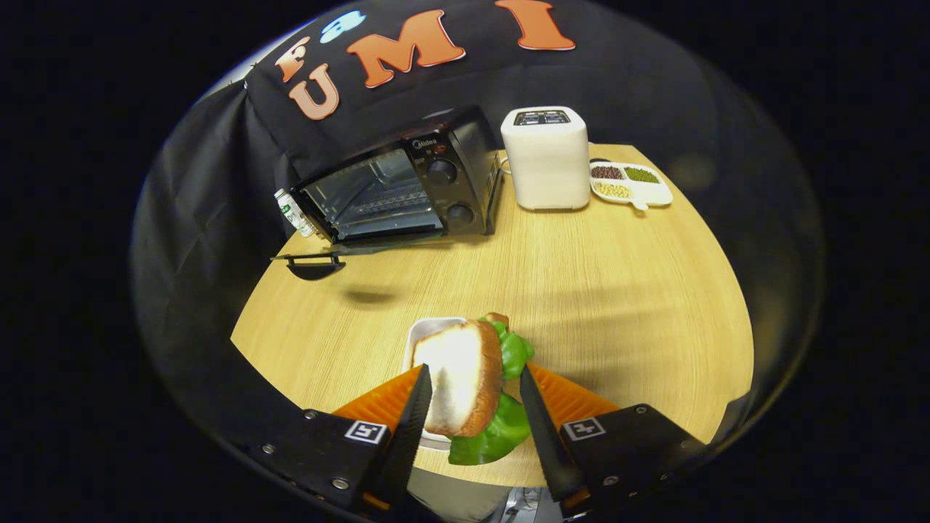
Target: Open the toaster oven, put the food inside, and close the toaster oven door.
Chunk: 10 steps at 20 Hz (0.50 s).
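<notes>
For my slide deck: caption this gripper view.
Gripper shut on lettuce sandwich; black toaster oven open beyond.

A broad stretch of bare bench [581, 290] lies open in the middle of the frame. At upper left, the toaster oven [407, 181] stands with its door [349, 250] dropped flat forward. A white appliance [545, 156] stands just right of it.

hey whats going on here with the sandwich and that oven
A person's handheld tongs sit around a sandwich of bread and lettuce, one finger on each side, above a small white tray. Whether both fingers press it is hard to tell. Beyond them on the round wooden table, the black toaster oven already has its door dropped open, so the food is not in yet. A white toaster stands beside it.
</notes>
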Tool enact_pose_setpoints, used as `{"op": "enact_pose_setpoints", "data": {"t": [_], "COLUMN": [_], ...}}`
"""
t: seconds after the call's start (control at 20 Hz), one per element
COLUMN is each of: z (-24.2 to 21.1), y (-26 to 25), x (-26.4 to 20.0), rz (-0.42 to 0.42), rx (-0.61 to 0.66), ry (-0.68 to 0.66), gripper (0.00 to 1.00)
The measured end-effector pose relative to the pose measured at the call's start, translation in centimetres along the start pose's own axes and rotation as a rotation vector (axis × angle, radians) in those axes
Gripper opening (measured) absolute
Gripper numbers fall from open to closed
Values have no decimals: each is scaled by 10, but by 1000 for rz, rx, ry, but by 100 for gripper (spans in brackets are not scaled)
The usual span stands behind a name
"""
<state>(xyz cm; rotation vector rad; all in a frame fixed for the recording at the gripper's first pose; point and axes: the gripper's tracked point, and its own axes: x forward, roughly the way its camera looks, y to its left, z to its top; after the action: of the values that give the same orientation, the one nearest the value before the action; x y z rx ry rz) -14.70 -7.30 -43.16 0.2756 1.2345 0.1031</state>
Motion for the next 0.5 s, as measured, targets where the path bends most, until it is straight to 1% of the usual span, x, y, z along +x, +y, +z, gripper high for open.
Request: {"op": "enact_pose_setpoints", "data": {"t": [0.05,0.1,0.2,0.25,0.35,0.4,0.5], "z": [1,2,5,6,10,15,22], "y": [1,2,3,2,5,7,9], "x": [1,2,4,4,3,2,-5], "rz": [10,15,7,6,12,16,16], "rx": [18,25,10,10,34,44,49], "ry": [4,-2,-22,-25,-38,-54,-86], "gripper": [69,62,54,52,45,36,27]}}
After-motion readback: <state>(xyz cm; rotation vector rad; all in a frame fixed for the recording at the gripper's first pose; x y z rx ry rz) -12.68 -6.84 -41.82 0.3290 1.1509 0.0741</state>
